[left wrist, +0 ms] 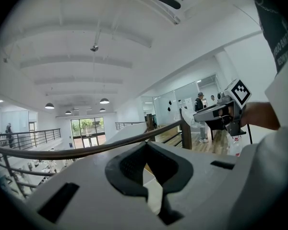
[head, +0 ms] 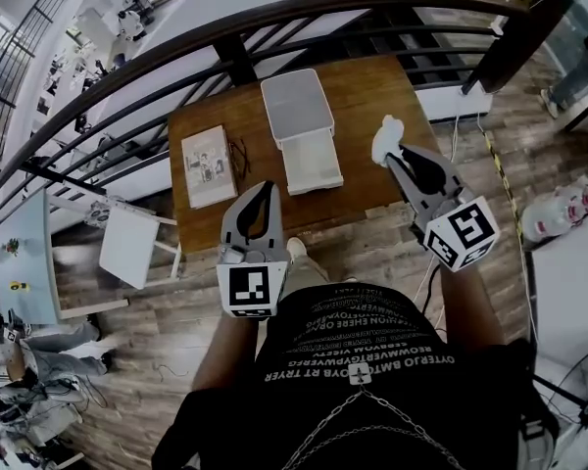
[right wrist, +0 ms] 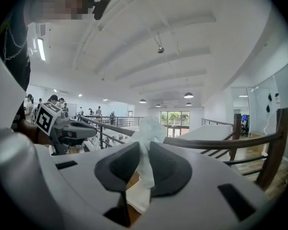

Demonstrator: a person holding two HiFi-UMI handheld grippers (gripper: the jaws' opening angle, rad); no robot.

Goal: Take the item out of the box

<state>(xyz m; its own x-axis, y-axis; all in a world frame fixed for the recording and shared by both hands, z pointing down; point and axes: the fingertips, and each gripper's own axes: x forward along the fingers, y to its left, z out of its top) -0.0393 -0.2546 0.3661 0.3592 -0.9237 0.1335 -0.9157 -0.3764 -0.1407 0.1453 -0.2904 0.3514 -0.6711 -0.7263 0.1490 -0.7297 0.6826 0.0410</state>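
Observation:
An open white box (head: 312, 160) lies on the wooden table (head: 372, 86), with its lid (head: 296, 106) just behind it. My right gripper (head: 392, 151) is raised over the table's right side, shut on a crumpled white item (head: 386, 137). In the right gripper view the white item (right wrist: 146, 133) is pinched between the dark pads and sticks out past the tips of the right gripper (right wrist: 145, 150). My left gripper (head: 265, 186) hovers near the table's front edge, left of the box; its tips meet with nothing between them. The left gripper (left wrist: 145, 146) points up and outward.
A booklet (head: 208, 166) and a pair of glasses (head: 239, 155) lie on the table's left part. A dark curved railing (head: 274, 18) runs behind the table. A white chair (head: 127, 248) stands at the left on the wooden floor.

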